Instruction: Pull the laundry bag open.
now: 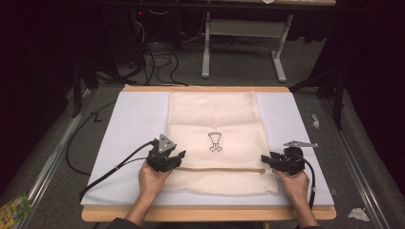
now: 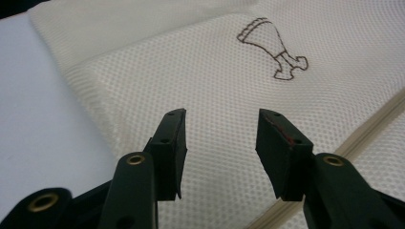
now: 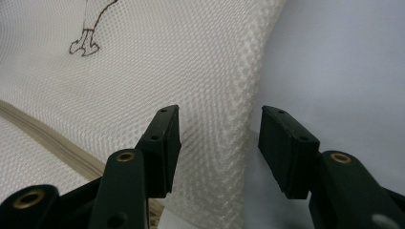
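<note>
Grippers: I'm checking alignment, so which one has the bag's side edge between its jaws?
The right gripper; the mesh bag edge runs between its jaws, the left gripper sits over plain mesh.

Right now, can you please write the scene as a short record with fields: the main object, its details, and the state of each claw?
main object: cream mesh bag, lying flat on the white mat
print: small brown outline drawing near the bag's middle
zipper: beige zipper running across the near part of the bag
left claw: open, over the bag's left side, nothing between its jaws
right claw: open, jaws astride the bag's right edge
table: wooden edge visible under the mat
</note>
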Available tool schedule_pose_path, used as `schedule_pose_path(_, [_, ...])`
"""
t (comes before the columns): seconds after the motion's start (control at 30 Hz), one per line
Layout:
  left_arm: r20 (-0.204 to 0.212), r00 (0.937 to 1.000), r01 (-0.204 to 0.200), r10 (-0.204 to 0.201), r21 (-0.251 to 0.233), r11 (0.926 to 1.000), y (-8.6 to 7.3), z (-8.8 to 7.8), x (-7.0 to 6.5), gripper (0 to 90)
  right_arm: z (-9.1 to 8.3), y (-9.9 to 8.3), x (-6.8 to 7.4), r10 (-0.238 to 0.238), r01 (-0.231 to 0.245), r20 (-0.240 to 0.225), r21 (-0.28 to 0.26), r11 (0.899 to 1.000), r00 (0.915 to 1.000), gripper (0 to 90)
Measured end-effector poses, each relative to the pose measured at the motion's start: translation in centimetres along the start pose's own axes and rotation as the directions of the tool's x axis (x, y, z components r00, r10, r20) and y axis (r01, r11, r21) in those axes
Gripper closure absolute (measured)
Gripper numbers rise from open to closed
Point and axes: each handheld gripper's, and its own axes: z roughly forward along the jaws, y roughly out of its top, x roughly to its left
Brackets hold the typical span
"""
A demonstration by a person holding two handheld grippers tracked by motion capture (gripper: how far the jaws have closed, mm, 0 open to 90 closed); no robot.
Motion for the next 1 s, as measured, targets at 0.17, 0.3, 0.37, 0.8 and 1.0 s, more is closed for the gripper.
schedule_pose_path(0.17, [0.045, 0.9990, 0.001, -0.002, 0.008, 1.0000, 0.9, 1.0, -1.2, 53.2, 0.4, 0.0, 0.4, -0.002, 0.002, -0.023, 0.005, 1.000, 0.9997, 53.4])
schedule_pose_path(0.3, [0.076, 0.9970, -0.013, 0.011, 0.020, 0.9997, 1.9, 1.6, -2.2, 53.1, 0.5, 0.0, 0.4, -0.012, 0.012, -0.034, 0.008, 1.000, 0.9994, 58.1])
schedule_pose_path(0.37, [0.097, 0.9953, -0.006, 0.005, 0.014, 0.9999, 2.4, 1.8, -2.6, 53.2, 0.6, 0.0, 0.5, -0.021, 0.022, -0.037, 0.017, 1.000, 0.9991, 68.5])
schedule_pose_path(0.8, [0.182, 0.9830, -0.025, 0.023, 0.008, 0.9997, 3.7, 3.4, -5.2, 49.8, -0.6, 0.7, 0.8, -0.085, 0.083, -0.063, -0.029, 0.996, 0.9944, 87.2])
schedule_pose_path(1.0, [0.217, 0.9756, -0.035, 0.031, 0.017, 0.9992, 4.3, 3.9, -6.5, 48.5, -1.1, 1.1, 1.2, -0.098, 0.095, -0.060, -0.047, 0.994, 0.9934, 87.5])
